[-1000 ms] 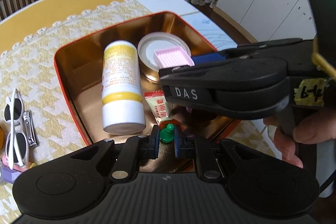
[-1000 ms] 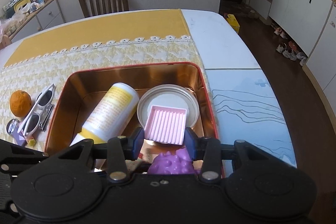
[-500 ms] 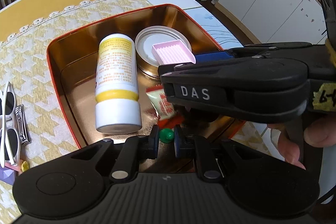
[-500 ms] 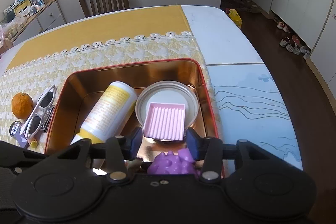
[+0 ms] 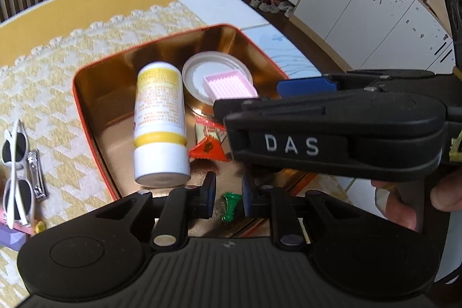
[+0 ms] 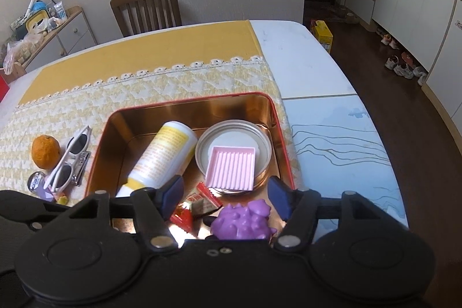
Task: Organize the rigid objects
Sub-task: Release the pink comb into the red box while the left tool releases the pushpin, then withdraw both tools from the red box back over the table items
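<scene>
I have both grippers over the near end of the tin (image 6: pixel 184 106), dropping small pieces into it. My right gripper (image 6: pixel 226 199) is opening: its blue pads stand well clear of the purple toy (image 6: pixel 242 221), which sits on the tin floor by the near right corner, so I judge that piece delivered. My left gripper (image 5: pixel 228 197) is also opening, though only narrowly; the green pawn (image 5: pixel 230 205) lies tipped on the floor between the pads, and I see no pad pressing it.

The rest of the tin explains the spots I chose. The bottle (image 6: pixel 161 160) lies on its side along the left half, cap toward me. The round lid (image 6: pixel 234 146) fills the far right corner with the pink tray (image 6: pixel 231 166) resting on it. Red snack packets (image 6: pixel 199 204) take the middle near the front wall. Only the near strip was free, so the small pieces go there.

On the cloth (image 6: pixel 173 82) left of the tin, the sunglasses (image 6: pixel 70 160), the nail clipper (image 6: pixel 80 168) beside them, the orange (image 6: pixel 44 155) and a small jar (image 6: pixel 36 181) are not yet packed. I judge the clipper and sunglasses come next, and the room left for them is on the bottle's far side.
</scene>
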A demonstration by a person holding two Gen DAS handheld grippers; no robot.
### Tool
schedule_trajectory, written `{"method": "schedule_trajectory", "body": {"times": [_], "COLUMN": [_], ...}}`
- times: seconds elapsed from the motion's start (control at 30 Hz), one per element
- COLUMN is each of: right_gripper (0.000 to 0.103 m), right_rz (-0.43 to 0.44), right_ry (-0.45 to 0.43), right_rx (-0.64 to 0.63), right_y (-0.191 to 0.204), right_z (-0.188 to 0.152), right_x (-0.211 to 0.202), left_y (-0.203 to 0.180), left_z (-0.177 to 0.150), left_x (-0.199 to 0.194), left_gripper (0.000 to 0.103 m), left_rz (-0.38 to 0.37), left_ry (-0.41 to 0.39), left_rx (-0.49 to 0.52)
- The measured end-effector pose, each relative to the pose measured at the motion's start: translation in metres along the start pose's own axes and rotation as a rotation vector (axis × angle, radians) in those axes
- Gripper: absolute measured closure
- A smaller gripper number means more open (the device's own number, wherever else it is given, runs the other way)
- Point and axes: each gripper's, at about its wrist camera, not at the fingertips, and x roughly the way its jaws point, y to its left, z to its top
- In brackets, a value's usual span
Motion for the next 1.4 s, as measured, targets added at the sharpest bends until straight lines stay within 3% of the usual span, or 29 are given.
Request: {"method": "schedule_trajectory", "body": {"times": [0.27, 0.43, 0.5, 0.63, 0.93, 1.17, 1.4], "right_gripper": [0.034, 0.029, 0.028, 0.026, 0.014, 0.002, 0.000], "right_rz": [0.012, 0.024, 0.021, 0.021, 0.039, 0.061, 0.095], "right_ry": [-0.034, -0.063, -0.072, -0.090, -0.151, -0.187, -0.216], "right_rx": [0.003, 0.008, 0.004, 0.003, 0.009, 0.030, 0.011], "right_y": [0.004, 0.006, 0.008, 0.010, 0.019, 0.034, 0.064], "right_z": [0.000, 0.000, -0.001, -0.005, -0.018, -0.033, -0.044], "right_x": [-0.019, -0.037, -0.042, -0.055, -0.086, -0.099, -0.108], "left_y": [-0.004, -0.003, -0.002, 0.003, 0.024, 0.051, 0.081], "left_z": [-0.002, -0.007, -0.009, -0.015, -0.032, -0.046, -0.058], "left_x": [-0.023, -0.040, -0.046, -0.061, -0.095, -0.120, -0.147], "left_gripper": [0.083, 0.069, 0.059, 0.053, 0.049, 0.036, 0.027], "left_rz": [0.003, -0.002, -0.001, -0.004, 0.040, 0.043, 0.074], "left_ry": [-0.059, -0.102, -0.115, -0.146, -0.214, -0.251, -0.314], "left_rx": [0.012, 0.012, 0.010, -0.003, -0.014, -0.059, -0.075]}}
